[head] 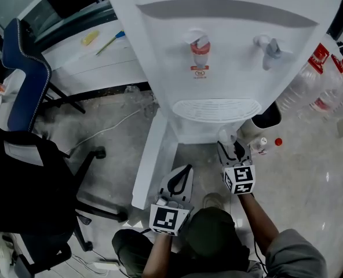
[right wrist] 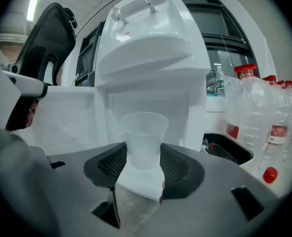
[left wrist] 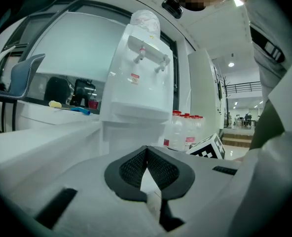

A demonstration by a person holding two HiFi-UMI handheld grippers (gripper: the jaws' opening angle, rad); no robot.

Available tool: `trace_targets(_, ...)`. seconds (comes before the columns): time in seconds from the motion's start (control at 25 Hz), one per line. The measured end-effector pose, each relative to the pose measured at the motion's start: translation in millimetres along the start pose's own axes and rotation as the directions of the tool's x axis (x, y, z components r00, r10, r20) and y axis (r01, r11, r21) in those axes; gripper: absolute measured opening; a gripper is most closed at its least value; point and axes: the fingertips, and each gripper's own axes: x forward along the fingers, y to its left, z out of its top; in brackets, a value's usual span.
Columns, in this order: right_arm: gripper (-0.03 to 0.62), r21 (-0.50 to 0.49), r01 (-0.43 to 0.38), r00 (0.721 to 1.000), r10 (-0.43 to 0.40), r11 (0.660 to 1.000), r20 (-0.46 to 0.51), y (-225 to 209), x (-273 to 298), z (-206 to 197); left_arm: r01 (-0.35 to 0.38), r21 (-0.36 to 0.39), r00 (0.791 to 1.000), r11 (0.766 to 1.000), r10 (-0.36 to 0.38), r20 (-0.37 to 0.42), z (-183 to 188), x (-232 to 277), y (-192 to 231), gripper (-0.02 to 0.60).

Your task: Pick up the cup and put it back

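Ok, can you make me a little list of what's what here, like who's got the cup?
place: in front of a white water dispenser
cup: clear plastic cup, upright, looks empty
right gripper: jaws closed on the cup's sides
left gripper: jaws together, holding nothing
taps: red tap and grey tap
nearby: water bottles and black bin, on the dispenser's right in the head view
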Motion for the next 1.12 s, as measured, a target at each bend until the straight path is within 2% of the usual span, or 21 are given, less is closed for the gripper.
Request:
trace_targets(0.2, 0.215, 0.008, 0.047, 0.998, -0.047, 0.999, -0.028, -15.7, 26.1, -32.4, -0.026, -0.047, 0.999, 0.999, 0.025, -0.028, -8.9, 4.9, 3.4, 0.009)
trace_targets(0.6, 0.215, -0.018, 0.129, 0.990, -0.130, 0.992, -0.060, -41.7, 82.1, -84.3, -0.021, -0.046, 0.998, 0.999, 0.019, -0.059, -33.3, 8.6, 2.9, 0.009)
trace_targets(0.76, 0.215, -0.020, 0.158, 0.984, -0.159, 0.987, -0.078, -51.5, 104.0, -97.2, -0.032, -0.069, 0.996, 0.997, 0.026, -0.083, -39.5, 5.3, 7.0, 0.009)
trace_targets(1.12, 0.215, -0.028, 0.165, 0.978, -0.167, 0.986, -0.128, -60.0, 135.8, -118.0, -0.052, -0.090, 0.994, 0.995, 0.043, -0.101, -51.9, 0.7, 16.0, 0.009)
